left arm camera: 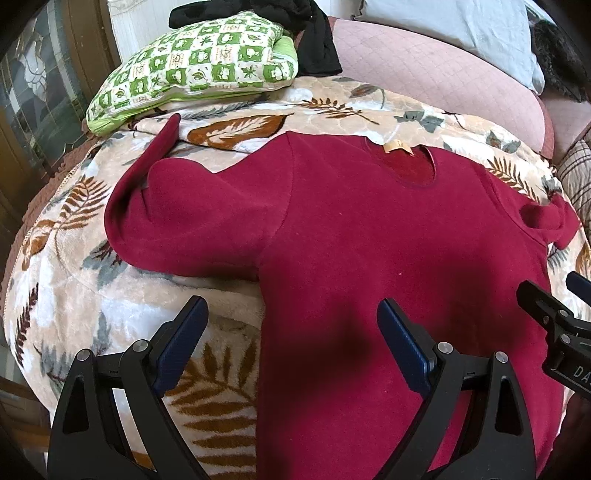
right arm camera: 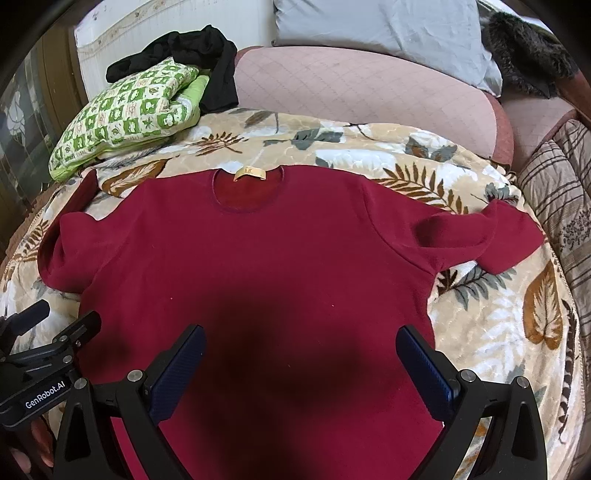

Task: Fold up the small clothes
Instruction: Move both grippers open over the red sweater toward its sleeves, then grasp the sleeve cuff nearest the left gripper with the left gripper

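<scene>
A dark red long-sleeved top [left arm camera: 369, 229] lies spread flat, front up, on a leaf-patterned blanket [left arm camera: 92, 288], its neck with a tan label pointing away from me. It also shows in the right wrist view [right arm camera: 258, 258]. Its left sleeve [left arm camera: 177, 218] bends back upward. Its right sleeve [right arm camera: 491, 236] reaches toward the right. My left gripper [left arm camera: 291, 317] is open and empty above the top's lower left edge. My right gripper [right arm camera: 301, 347] is open and empty above the top's lower middle. Each gripper shows at the edge of the other's view.
A green checked cushion [left arm camera: 195, 70] lies at the far left with black clothing [left arm camera: 314, 40] on and beside it. A pink quilted cover [right arm camera: 362, 85] and a grey pillow [right arm camera: 380, 26] lie behind. A striped plaid quilt [right arm camera: 554, 192] is on the right.
</scene>
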Tool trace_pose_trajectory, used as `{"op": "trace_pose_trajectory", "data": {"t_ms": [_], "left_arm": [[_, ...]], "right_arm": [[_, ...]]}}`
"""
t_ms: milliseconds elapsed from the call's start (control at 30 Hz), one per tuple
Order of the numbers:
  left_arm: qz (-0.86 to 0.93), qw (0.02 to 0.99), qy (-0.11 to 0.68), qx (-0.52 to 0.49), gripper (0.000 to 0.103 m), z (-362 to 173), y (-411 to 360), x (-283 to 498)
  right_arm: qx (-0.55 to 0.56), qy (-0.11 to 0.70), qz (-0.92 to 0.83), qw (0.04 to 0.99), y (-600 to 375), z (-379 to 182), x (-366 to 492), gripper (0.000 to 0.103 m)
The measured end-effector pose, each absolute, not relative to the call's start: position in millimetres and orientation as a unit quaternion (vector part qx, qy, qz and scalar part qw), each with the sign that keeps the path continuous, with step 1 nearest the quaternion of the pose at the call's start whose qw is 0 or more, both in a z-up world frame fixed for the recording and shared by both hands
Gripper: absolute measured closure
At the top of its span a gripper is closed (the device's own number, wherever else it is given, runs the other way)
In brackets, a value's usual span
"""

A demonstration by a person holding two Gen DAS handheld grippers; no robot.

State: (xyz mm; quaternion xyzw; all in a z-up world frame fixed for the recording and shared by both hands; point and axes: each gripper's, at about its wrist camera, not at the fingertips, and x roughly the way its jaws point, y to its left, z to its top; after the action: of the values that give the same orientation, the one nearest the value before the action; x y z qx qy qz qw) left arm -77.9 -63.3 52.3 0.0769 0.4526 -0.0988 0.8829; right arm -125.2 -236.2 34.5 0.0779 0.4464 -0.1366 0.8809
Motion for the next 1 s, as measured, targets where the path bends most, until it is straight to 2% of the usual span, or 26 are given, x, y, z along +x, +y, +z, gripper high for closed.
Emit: {"op": "trace_pose_trajectory", "data": {"t_ms": [767, 1000], "left_arm": [[-0.069, 0.883, 0.458, 0.074, 0.01, 42, -50, -45], [-0.031, 0.899, 0.433, 0.062, 0.01, 60, -11, -17]], "right_arm": [[0.068, 0.459, -0.113, 0.879, -221, 19, -83, 0.001], [0.072, 0.465, -0.105, 0.876, -219, 15, -76, 0.001]]}}
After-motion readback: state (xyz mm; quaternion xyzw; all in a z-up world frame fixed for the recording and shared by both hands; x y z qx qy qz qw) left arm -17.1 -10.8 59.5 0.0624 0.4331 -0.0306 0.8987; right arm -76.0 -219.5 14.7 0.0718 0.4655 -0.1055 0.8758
